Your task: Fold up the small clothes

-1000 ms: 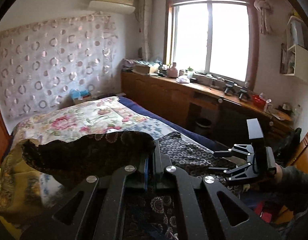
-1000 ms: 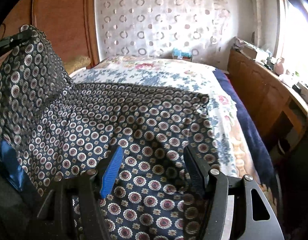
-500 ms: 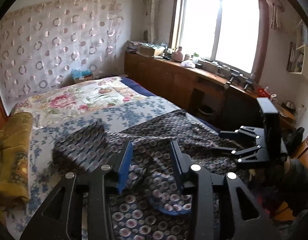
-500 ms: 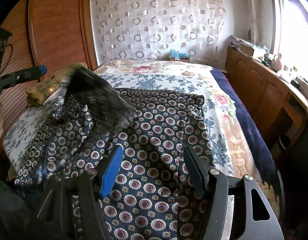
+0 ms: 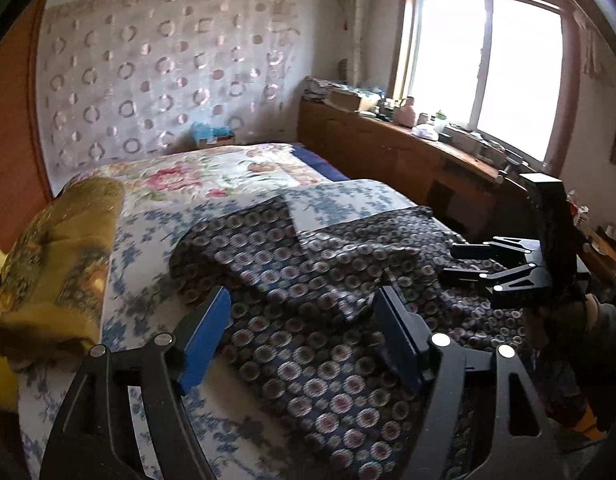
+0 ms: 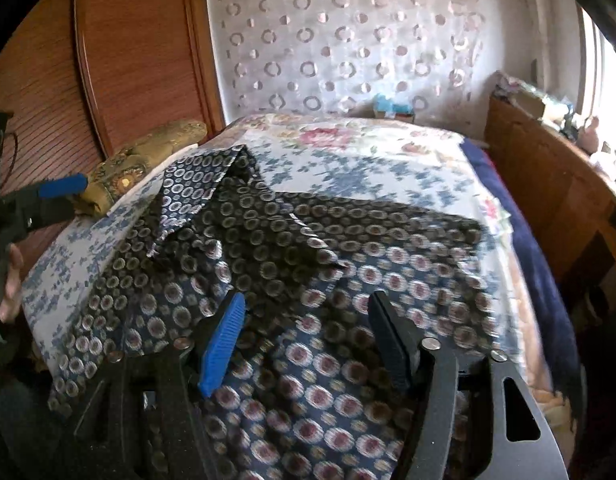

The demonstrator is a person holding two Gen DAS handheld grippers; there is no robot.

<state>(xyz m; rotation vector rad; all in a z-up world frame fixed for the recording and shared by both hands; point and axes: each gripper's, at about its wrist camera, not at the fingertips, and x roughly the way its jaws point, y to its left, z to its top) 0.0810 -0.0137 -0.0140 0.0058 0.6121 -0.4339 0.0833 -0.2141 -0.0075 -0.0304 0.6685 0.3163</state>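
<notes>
A dark navy garment with a round medallion print (image 5: 308, 292) lies on the bed, its left part folded over onto the rest; it also shows in the right wrist view (image 6: 308, 264). My left gripper (image 5: 304, 328) is open and empty, hovering above the garment's near left part. My right gripper (image 6: 308, 336) is open and empty above the garment's near edge. The right gripper shows at the right of the left wrist view (image 5: 455, 260), and the left gripper at the left edge of the right wrist view (image 6: 56, 196).
The bed (image 5: 212, 176) has a floral cover. A folded yellow-brown blanket (image 5: 56, 248) lies along its left side by a wooden headboard (image 6: 140, 52). A wooden counter (image 5: 407, 152) with clutter runs under the window on the right.
My left gripper let go of the lifted garment part, which dropped folded onto the bed, then opened wide and drew back. My right gripper stayed open and nearly still.
</notes>
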